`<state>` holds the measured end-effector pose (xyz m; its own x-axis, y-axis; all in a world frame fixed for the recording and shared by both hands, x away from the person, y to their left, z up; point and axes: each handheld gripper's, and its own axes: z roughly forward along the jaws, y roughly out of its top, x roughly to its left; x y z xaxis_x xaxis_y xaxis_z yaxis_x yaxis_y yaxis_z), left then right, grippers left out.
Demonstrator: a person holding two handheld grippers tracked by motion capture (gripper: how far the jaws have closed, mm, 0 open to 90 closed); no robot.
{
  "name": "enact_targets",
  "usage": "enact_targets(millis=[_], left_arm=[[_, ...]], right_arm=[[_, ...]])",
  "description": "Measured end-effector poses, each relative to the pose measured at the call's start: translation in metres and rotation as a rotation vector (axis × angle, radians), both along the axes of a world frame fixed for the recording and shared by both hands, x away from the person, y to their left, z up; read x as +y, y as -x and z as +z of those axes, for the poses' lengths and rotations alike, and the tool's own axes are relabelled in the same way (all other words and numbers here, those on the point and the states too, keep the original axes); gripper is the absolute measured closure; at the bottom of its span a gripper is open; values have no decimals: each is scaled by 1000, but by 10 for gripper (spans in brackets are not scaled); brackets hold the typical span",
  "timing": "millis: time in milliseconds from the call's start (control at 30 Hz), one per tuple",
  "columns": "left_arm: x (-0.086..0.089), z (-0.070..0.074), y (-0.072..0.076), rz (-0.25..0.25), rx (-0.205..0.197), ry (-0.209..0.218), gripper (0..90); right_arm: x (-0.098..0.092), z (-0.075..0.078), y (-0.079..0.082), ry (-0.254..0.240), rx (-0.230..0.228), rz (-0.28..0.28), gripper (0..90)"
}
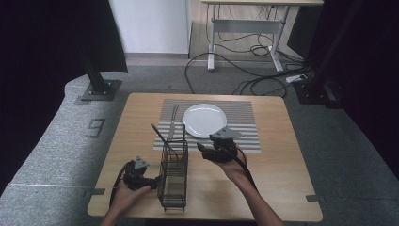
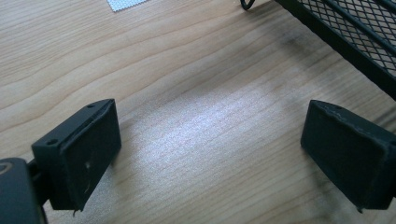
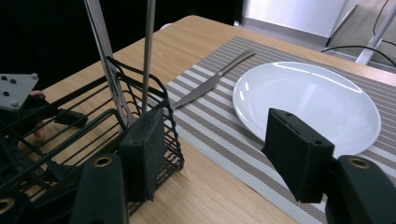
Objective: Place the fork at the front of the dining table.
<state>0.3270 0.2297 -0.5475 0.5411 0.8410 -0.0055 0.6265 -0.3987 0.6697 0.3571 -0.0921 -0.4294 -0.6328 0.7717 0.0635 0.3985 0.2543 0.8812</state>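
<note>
One plate [image 1: 204, 119], white and bare, on one striped mat [image 1: 244, 123] at the far middle of the counter [image 1: 277, 179]. One knife [image 1: 172, 121] flat on the mat, just left of the plate, apart from its rim. One black wire caddy [image 1: 173, 175] upright on the near half, its far end just short of the mat's near left corner; two long handles [image 3: 148, 51] standing in it, one dark, one metal. Two hand-held grippers: left hand-held gripper [image 2: 208, 154] low at the caddy's left side, jaws apart over bare wood, nothing between them, caddy mesh just beyond the right jaw. Right hand-held gripper [image 3: 219, 154] to the right of the caddy, near the plate's near edge, jaws partly apart and empty, aimed between the caddy's end and the plate.

Light wooden counter with rounded corners, tape tabs at its near edge. Grey carpet around. Black curtains left and right, a white wall behind, black stands with base plates on both sides. Far off, a grey desk frame [image 1: 244, 28] with black cables [image 1: 254, 70] looping across the floor.

Between right jaws and knife: the caddy's end and the two upright handles.
</note>
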Motion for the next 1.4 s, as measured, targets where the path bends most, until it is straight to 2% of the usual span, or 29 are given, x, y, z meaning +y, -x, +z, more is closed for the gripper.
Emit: enact_targets(millis=[733, 900, 1400], left_arm=[[0, 0, 0, -4, 0, -1, 46], [0, 0, 1, -4, 0, 1, 47], [0, 0, 1, -6, 0, 0, 46]], right_arm=[[31, 0, -9, 10, 13, 62, 446], [35, 1, -11, -3, 22, 73, 452], [49, 2, -17, 11, 13, 88, 479]])
